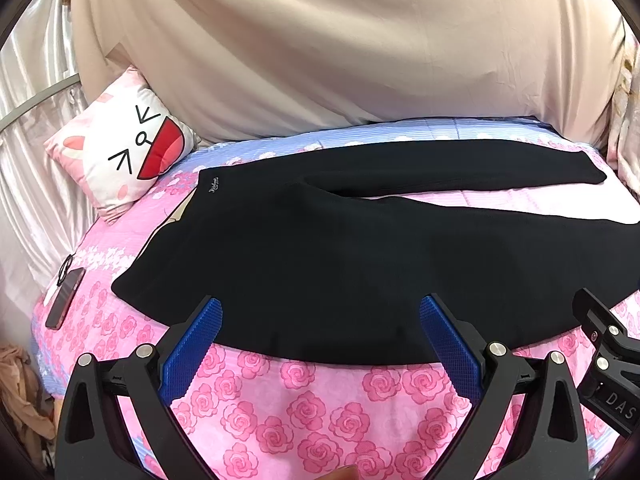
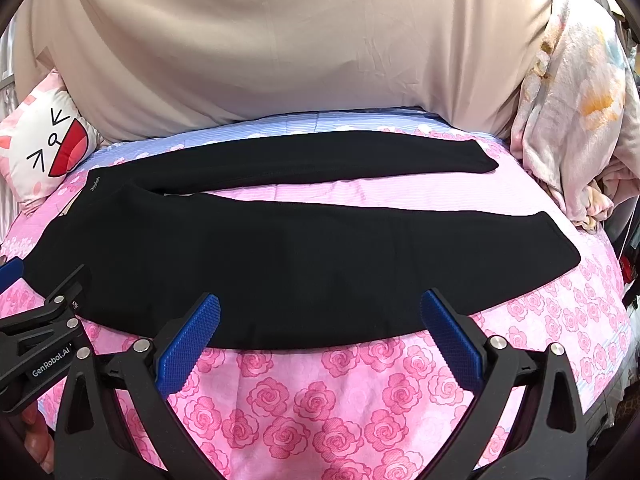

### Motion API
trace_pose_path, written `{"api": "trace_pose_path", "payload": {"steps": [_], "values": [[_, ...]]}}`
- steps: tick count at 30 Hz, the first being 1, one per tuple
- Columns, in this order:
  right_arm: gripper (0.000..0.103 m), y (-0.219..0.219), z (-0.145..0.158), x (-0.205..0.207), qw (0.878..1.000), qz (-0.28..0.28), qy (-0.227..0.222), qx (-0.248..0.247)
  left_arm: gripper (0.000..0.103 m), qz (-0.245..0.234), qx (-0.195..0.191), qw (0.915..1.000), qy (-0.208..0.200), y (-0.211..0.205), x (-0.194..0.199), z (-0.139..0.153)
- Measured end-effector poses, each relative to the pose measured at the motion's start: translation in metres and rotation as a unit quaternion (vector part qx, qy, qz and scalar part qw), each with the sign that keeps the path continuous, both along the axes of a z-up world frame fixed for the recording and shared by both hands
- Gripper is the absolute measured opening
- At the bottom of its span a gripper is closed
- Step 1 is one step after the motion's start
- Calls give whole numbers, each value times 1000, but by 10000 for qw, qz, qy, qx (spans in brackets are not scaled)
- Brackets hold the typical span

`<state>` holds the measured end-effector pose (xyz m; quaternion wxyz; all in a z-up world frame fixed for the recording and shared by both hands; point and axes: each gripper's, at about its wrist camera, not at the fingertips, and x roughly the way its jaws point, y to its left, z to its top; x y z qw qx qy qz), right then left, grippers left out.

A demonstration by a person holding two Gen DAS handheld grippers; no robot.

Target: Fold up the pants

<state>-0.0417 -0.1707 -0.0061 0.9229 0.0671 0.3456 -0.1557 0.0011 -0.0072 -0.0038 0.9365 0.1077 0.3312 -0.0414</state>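
Both grippers spread wide and empty: left gripper [image 1: 320,312] and right gripper [image 2: 320,310] poised just over the near edge of the black pants [image 1: 320,248], blue pads [image 1: 192,344] apart from the cloth or barely over it, contact hard to judge. Spread flat across the pink rose bedspread [image 2: 320,400], waistband at left beside the cartoon cushion [image 1: 124,148], legs splayed rightward. Cut off at left, a dark phone [image 1: 64,298]; small waistband logo unreadable.
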Motion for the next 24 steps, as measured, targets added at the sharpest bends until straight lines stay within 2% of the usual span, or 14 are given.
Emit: {"api": "trace_pose_path", "payload": {"steps": [24], "values": [[98,0,0,0,10000,-14,10,1,98,-1,28,10000,32,-3,1,-1]]}}
